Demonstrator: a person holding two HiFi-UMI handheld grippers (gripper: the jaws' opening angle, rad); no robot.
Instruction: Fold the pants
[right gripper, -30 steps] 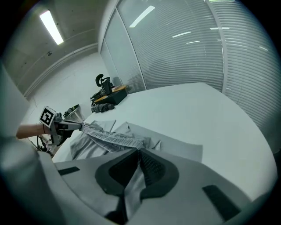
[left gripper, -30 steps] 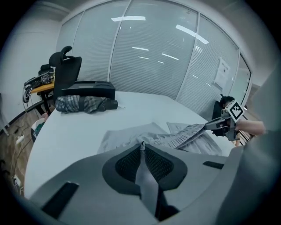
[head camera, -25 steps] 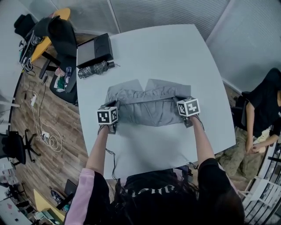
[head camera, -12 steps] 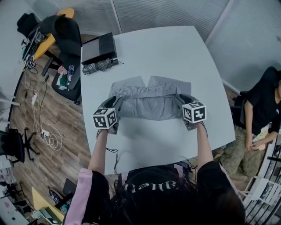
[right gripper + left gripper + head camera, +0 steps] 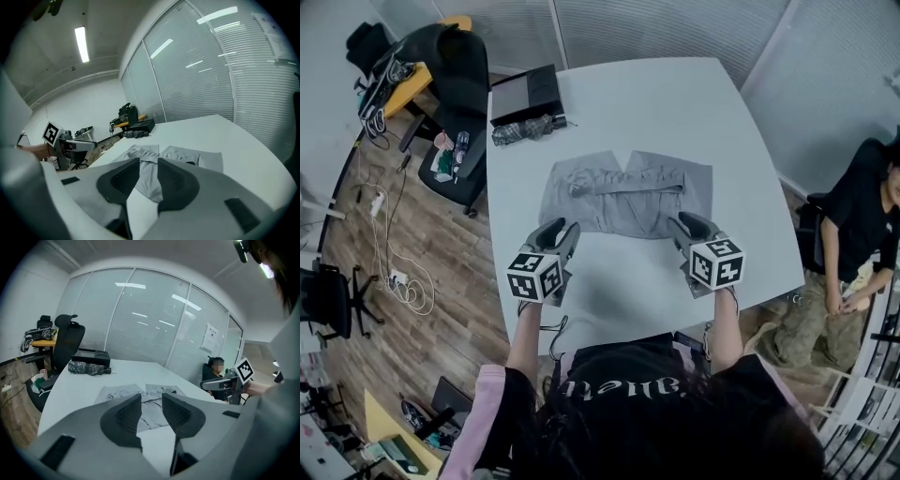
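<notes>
Two hand-held grippers hang just short of the grey pants, which lie part-folded in the middle of the white table. The left gripper has just been opening its jaws and the right gripper has just been narrowing its own a little; both pairs stand moderately apart with nothing between them. The likely risk is a next pinch catching only the top layer and dragging the fold askew, as the left side looks rumpled.
</notes>
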